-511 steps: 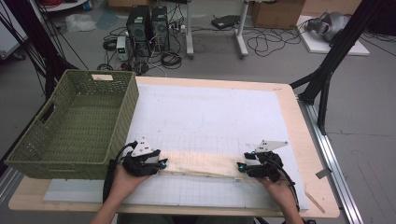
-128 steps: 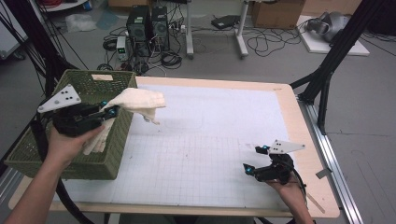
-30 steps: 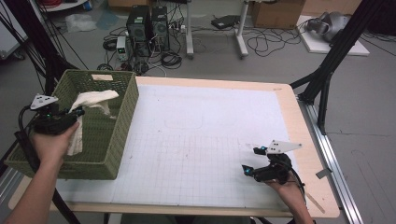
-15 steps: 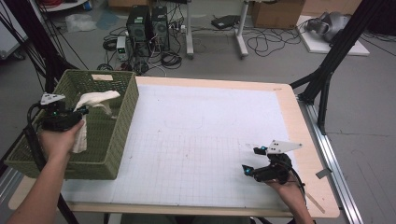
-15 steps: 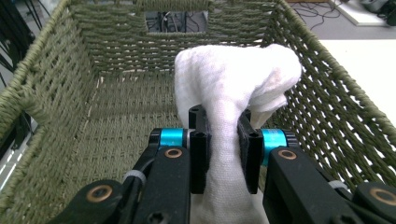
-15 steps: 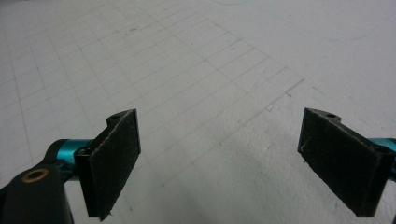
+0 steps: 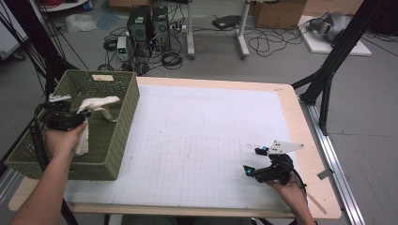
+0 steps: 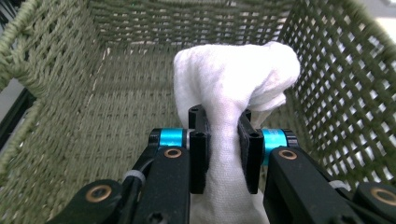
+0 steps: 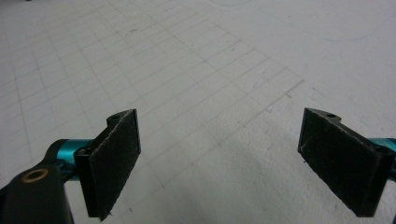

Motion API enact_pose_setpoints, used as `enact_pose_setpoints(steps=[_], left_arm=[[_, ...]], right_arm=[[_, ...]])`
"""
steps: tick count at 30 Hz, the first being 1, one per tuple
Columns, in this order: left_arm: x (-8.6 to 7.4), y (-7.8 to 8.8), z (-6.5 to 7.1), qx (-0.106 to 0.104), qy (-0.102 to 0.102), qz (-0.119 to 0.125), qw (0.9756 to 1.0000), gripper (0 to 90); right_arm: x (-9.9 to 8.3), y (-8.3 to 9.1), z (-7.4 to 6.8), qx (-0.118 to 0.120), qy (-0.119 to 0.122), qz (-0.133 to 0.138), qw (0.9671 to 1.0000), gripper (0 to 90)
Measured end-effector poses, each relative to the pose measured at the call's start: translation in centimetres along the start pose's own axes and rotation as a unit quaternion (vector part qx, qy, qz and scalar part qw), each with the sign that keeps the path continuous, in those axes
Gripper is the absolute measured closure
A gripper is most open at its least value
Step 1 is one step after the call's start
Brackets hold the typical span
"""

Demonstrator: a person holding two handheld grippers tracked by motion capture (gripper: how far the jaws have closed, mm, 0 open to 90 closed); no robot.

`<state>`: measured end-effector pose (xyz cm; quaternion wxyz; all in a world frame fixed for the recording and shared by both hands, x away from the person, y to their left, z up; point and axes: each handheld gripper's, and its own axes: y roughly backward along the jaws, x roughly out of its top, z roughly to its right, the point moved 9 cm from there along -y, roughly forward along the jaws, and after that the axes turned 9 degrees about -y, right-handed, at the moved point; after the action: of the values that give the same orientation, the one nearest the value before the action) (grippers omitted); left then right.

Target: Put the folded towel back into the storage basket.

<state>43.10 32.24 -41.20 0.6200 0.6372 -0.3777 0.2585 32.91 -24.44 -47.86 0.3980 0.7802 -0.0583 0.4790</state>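
We squeeze the white towel [image 8: 233, 93] tight in our left gripper [image 8: 223, 149], over the green basket [image 7: 119, 131] at the frame's left. Next, let go. Our right gripper [image 7: 259, 161] waits wide open, lower right.

— Where does my left gripper [image 7: 70, 118] sit?
— Over the basket [image 7: 117, 140] at the table's [image 7: 300, 117] left edge, with the cloth [image 7: 96, 104] between its jaws, hanging inside the basket.
— And my right gripper [image 7: 256, 161]?
— Near the table's front right corner, on the gridded mat [image 7: 197, 140], well apart from the basket.
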Motion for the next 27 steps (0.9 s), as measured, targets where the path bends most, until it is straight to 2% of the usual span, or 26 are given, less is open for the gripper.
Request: enact_pose_setpoints(steps=[5, 9, 16, 21, 27], left_arm=[[-0.8, -0.1, 0.0, -0.005, -0.023, -0.032, 0.9992, 78.4], [-1.4, -0.3, 0.3, -0.014, -0.032, -0.058, 0.9977, 78.3], [-2.6, -0.9, 1.0, -0.032, -0.055, -0.107, 0.9922, 77.9], [-3.3, -1.3, 1.2, -0.04, -0.059, -0.132, 0.9888, 77.7], [-4.2, -1.7, 1.5, -0.049, -0.067, -0.166, 0.9827, 76.3]], right_arm=[[0.0, 0.0, 0.0, 0.0, 0.0, -0.001, 1.0, 12.5], [0.0, 0.0, 0.0, -0.001, -0.001, -0.002, 1.0, 12.5], [0.0, 0.0, 0.1, -0.002, 0.0, -0.001, 1.0, 12.5], [0.1, 0.0, 0.1, -0.001, -0.001, 0.0, 1.0, 12.5], [0.1, 0.1, 0.0, -0.001, 0.0, 0.002, 1.0, 12.5]])
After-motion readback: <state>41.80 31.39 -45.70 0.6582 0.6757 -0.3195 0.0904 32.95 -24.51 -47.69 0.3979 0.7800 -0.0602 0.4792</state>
